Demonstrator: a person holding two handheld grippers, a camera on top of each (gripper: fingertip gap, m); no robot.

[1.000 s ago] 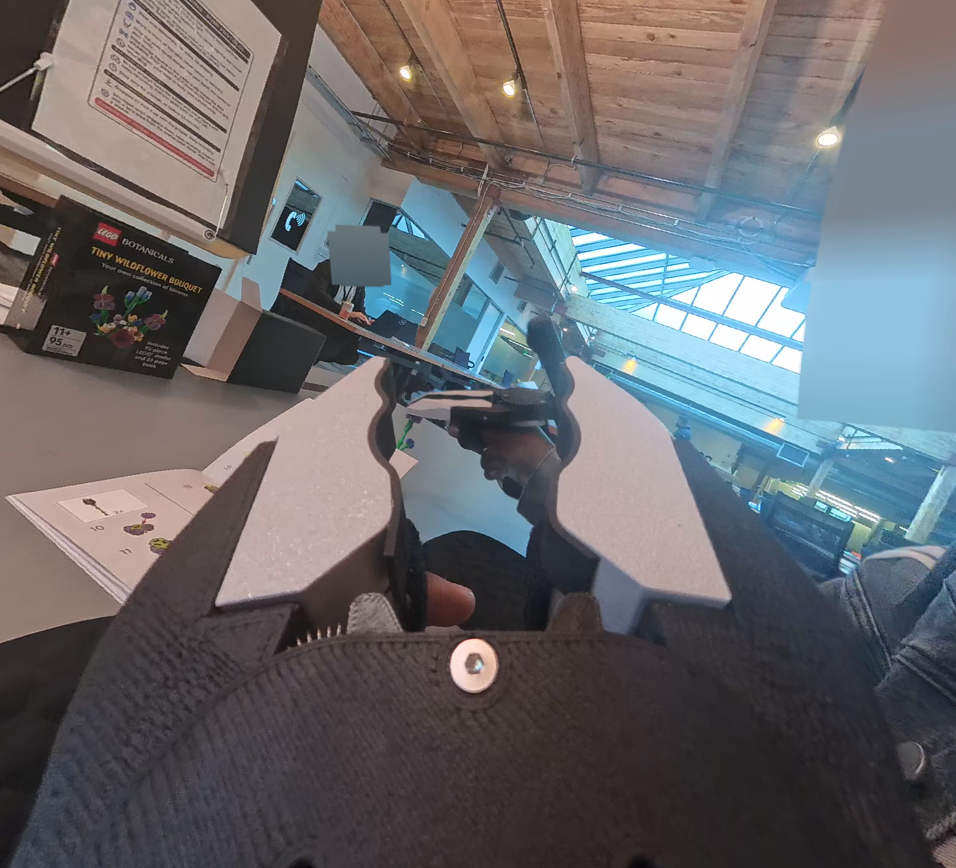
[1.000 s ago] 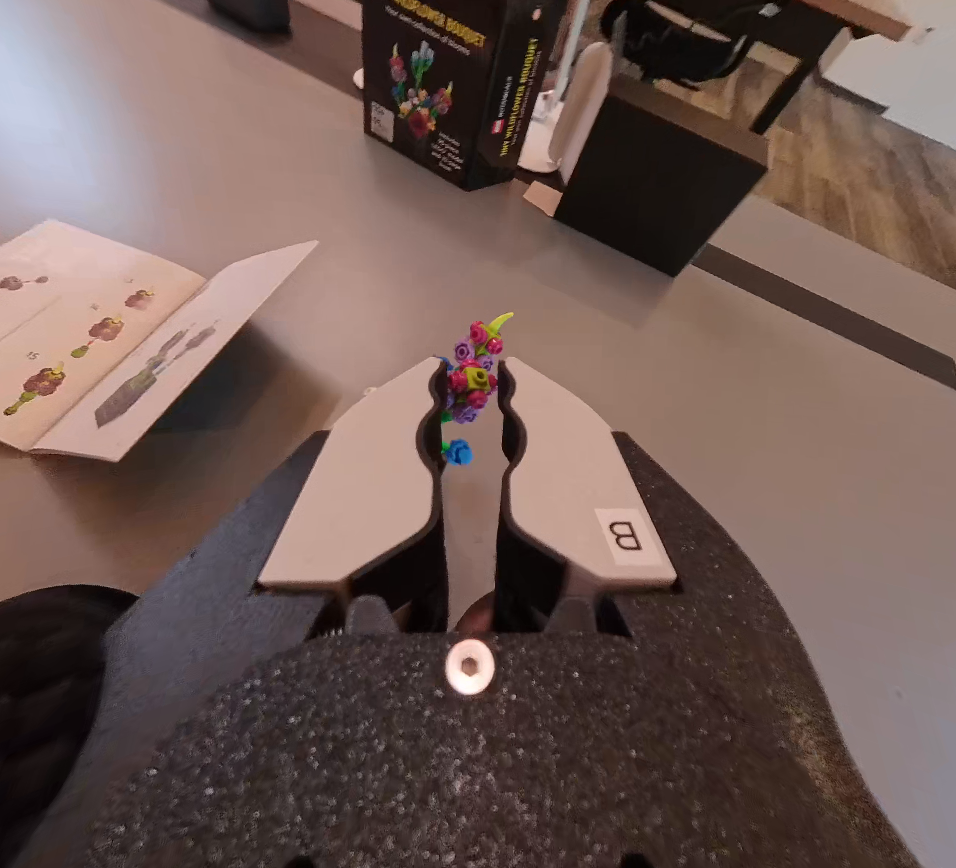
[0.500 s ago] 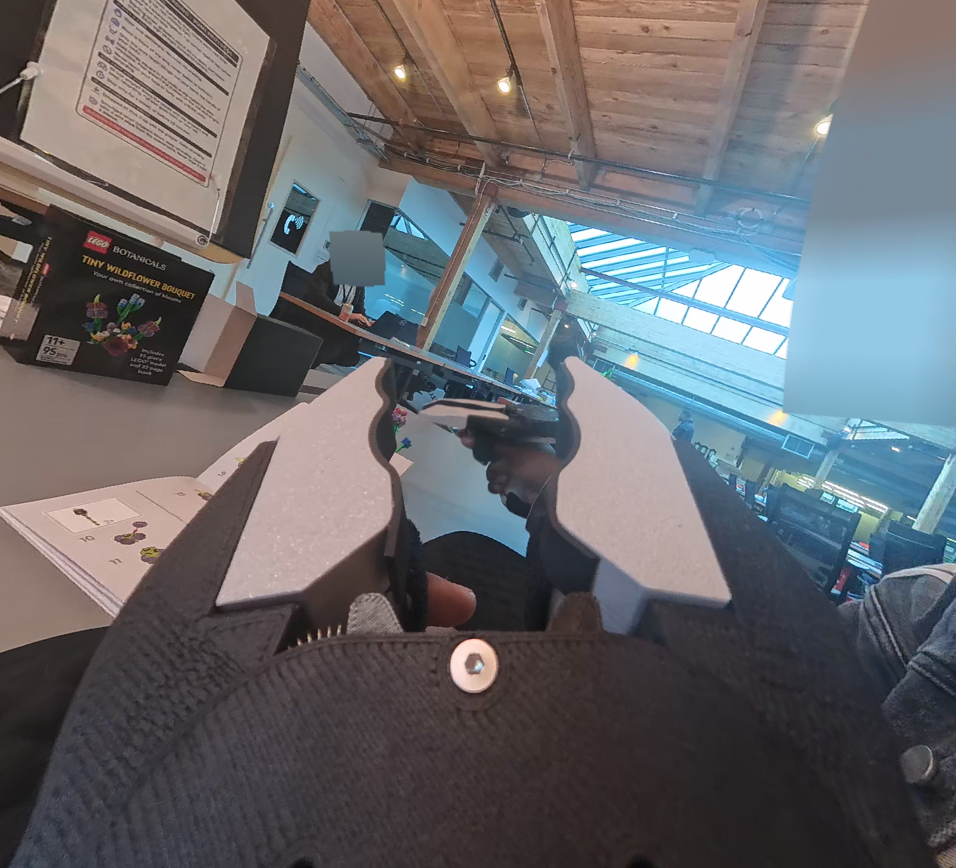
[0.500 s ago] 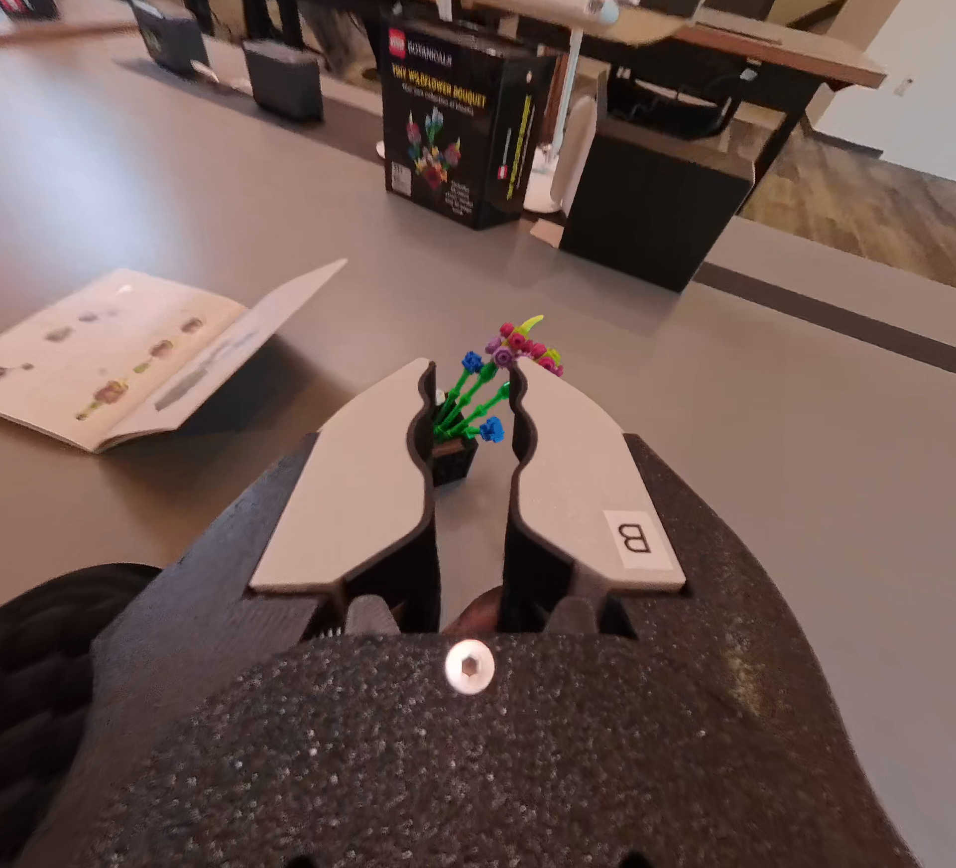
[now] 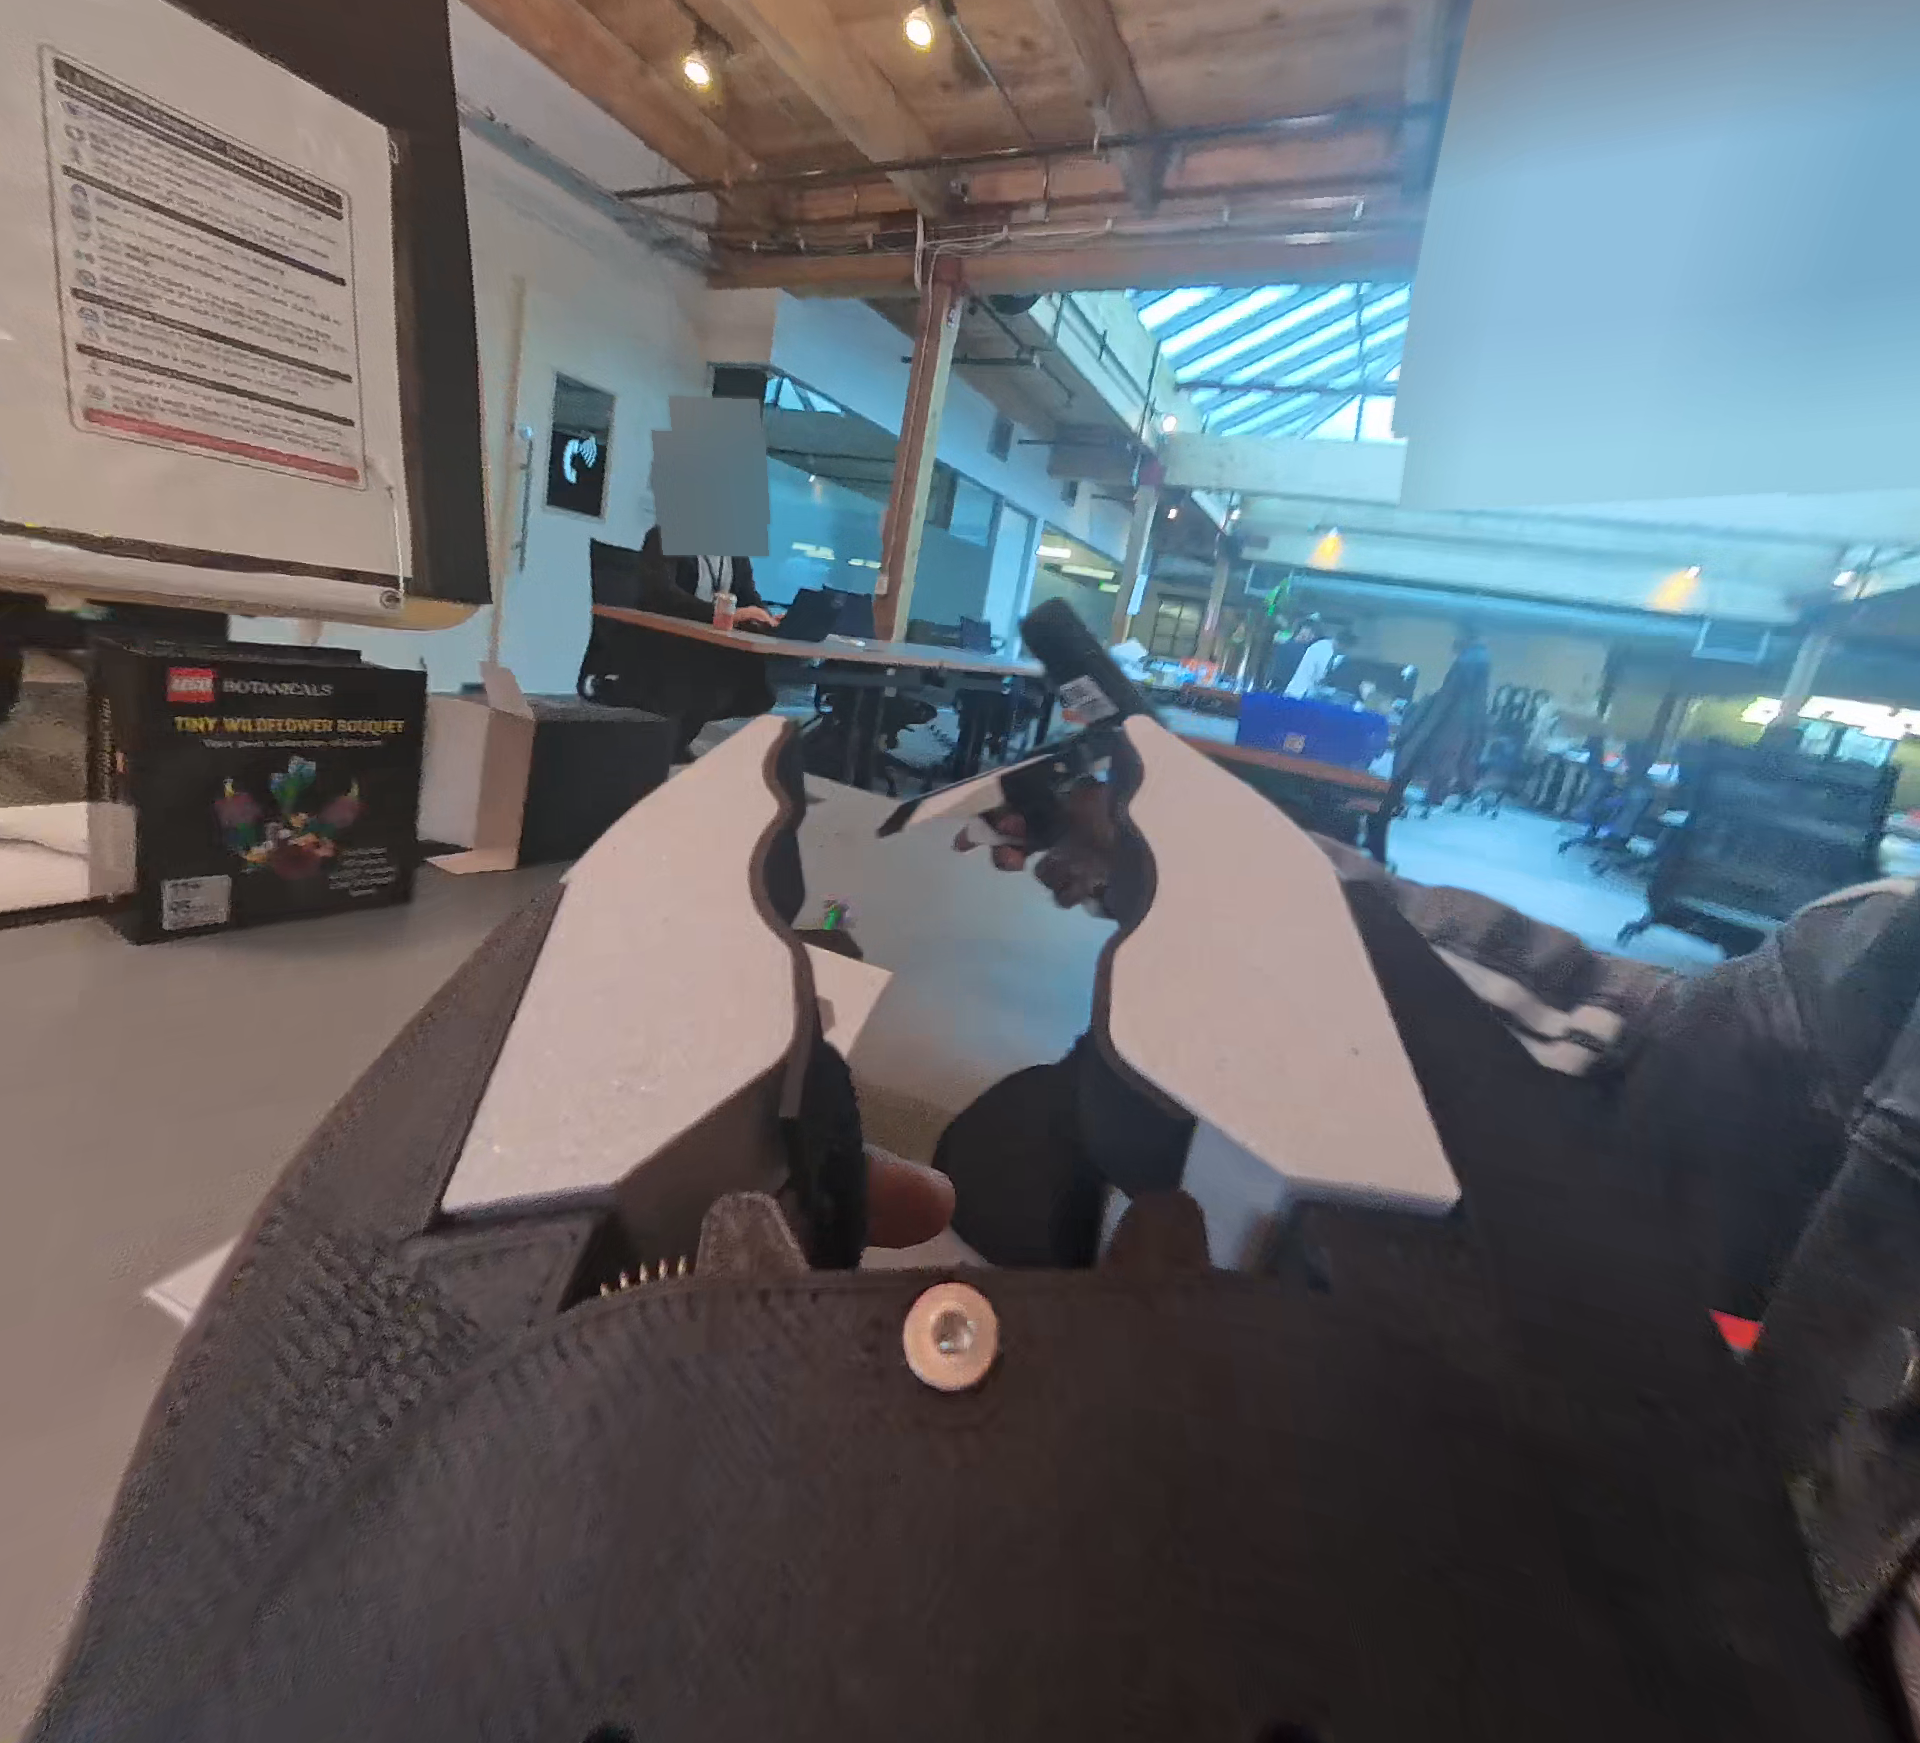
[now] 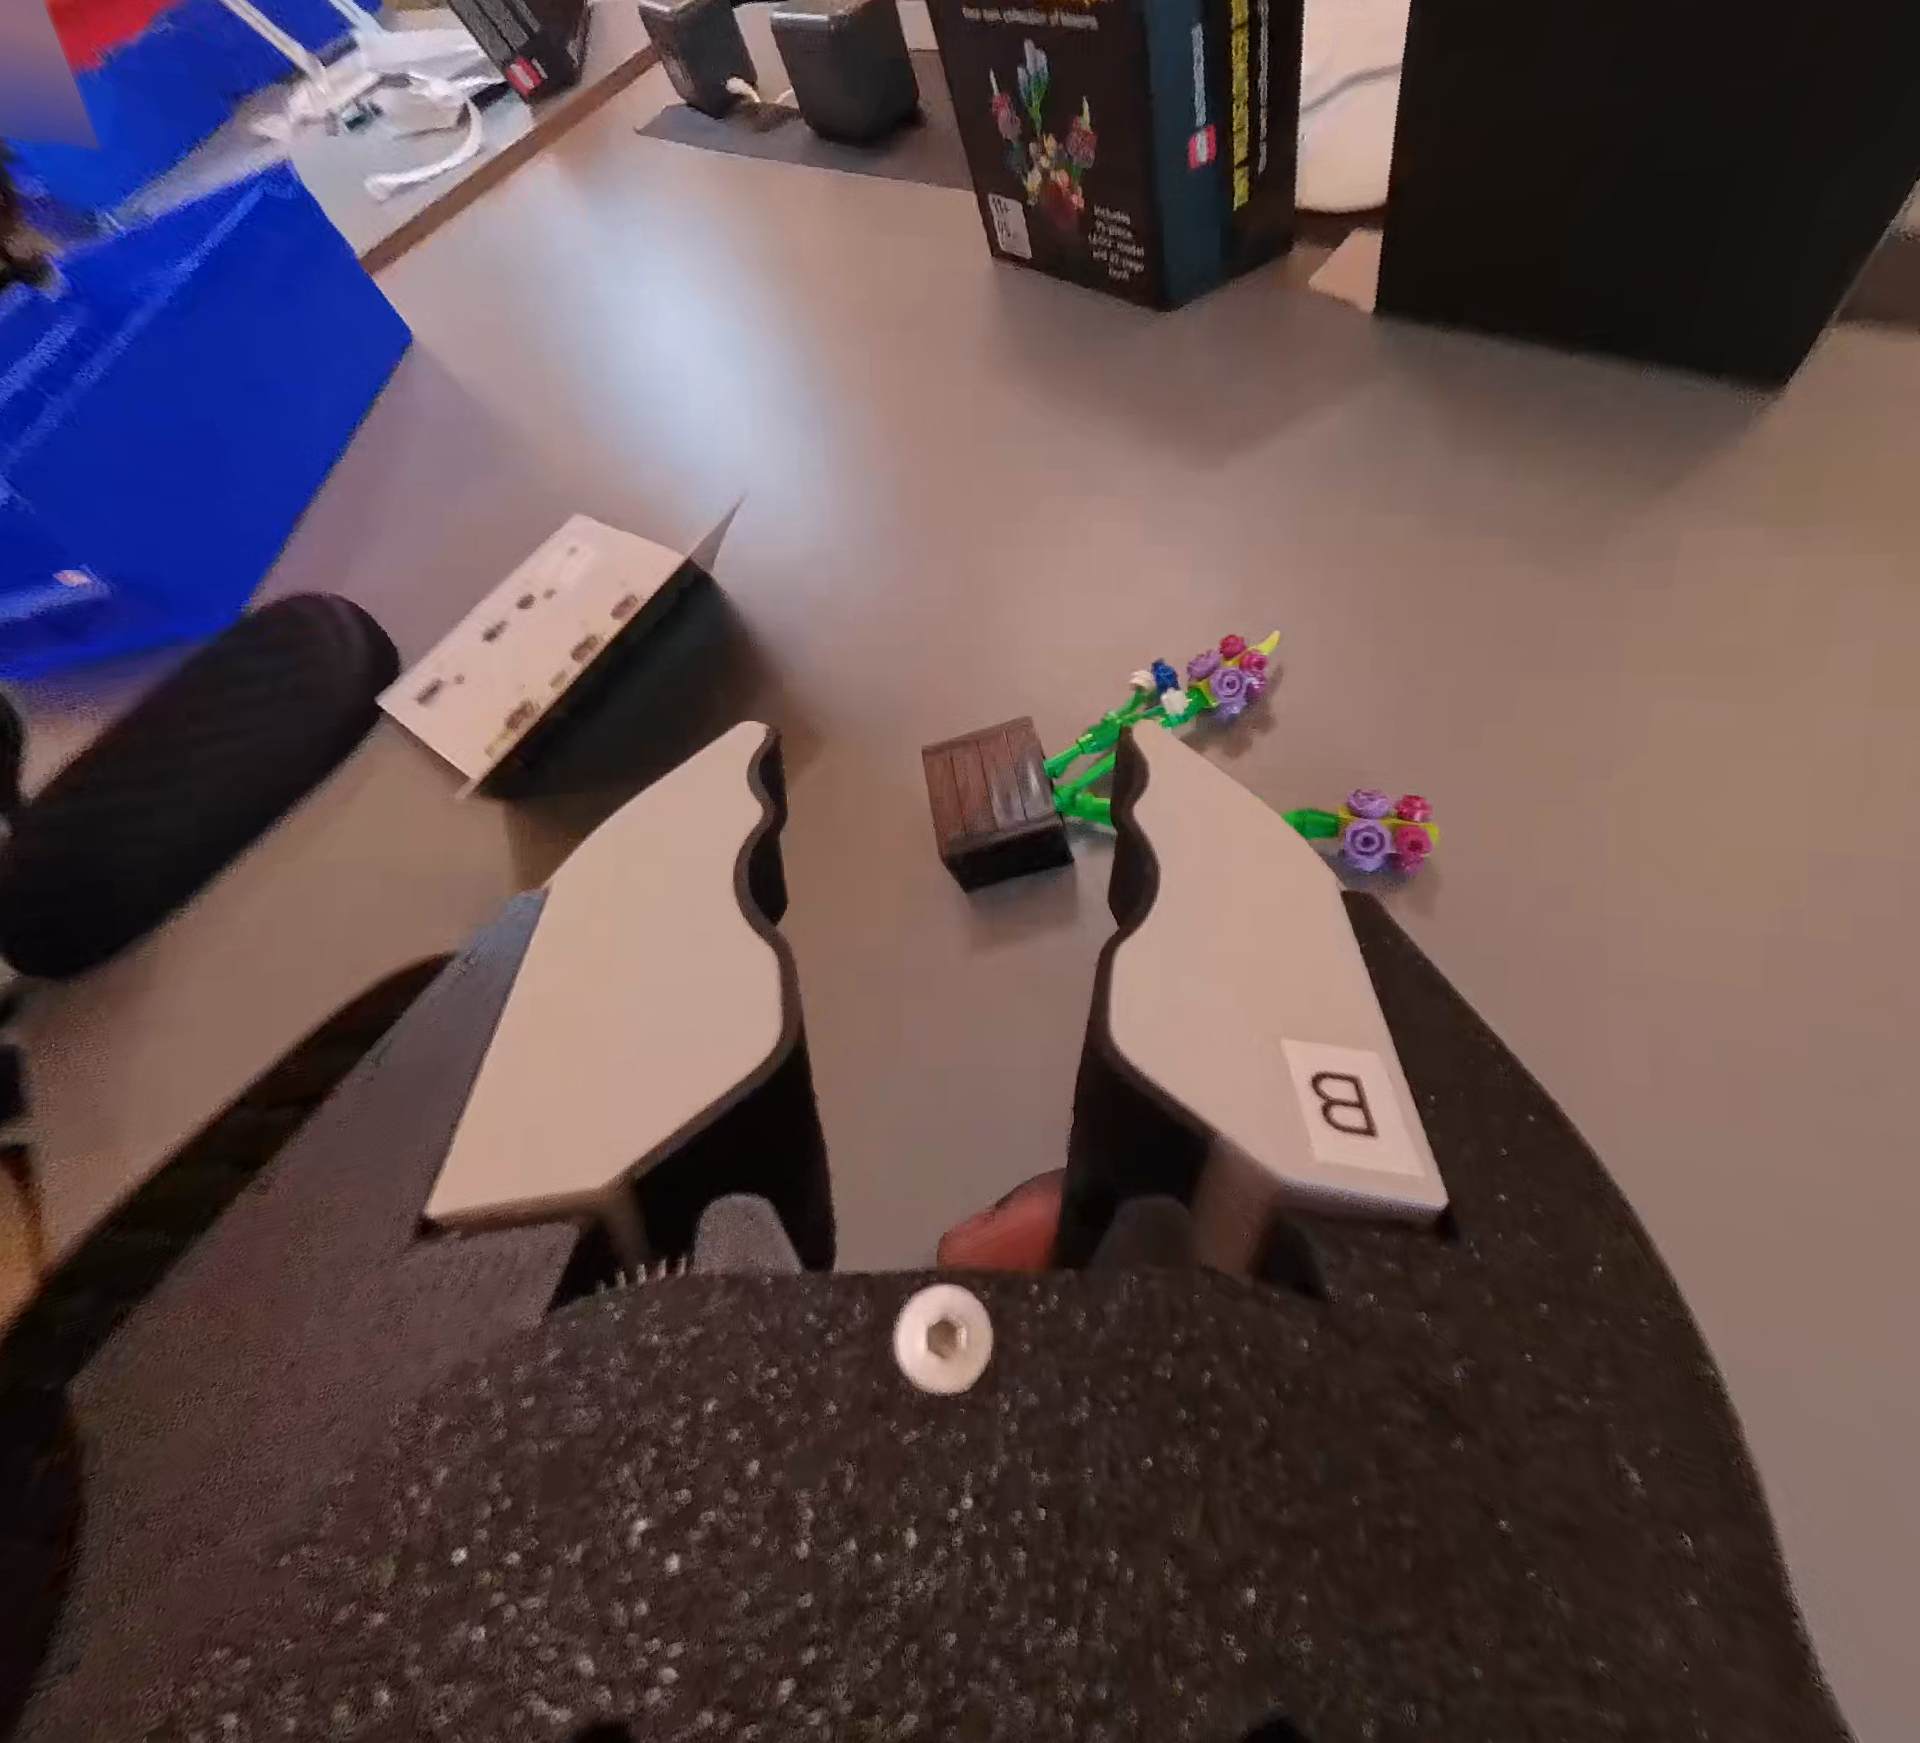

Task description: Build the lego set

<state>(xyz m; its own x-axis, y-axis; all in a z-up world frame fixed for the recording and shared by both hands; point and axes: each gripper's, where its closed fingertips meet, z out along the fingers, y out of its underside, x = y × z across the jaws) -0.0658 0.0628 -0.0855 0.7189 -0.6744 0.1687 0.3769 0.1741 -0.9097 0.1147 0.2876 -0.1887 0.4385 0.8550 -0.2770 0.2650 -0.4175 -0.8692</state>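
The left claw (image 5: 951, 820) has two pale grey, flat fingers with wavy black inner edges, set in a rough black printed body filling the lower frame. A silver hex screw (image 5: 950, 1332) sits at lower centre, and small brass gear teeth show just left of it. A dark denim sleeve (image 5: 1860, 1122) fills the right edge. The right claw (image 6: 945, 805) is built alike, its black body speckled, with a silver hex screw (image 6: 942, 1337) and a white lettered sticker (image 6: 1349, 1107) on the right-hand finger.
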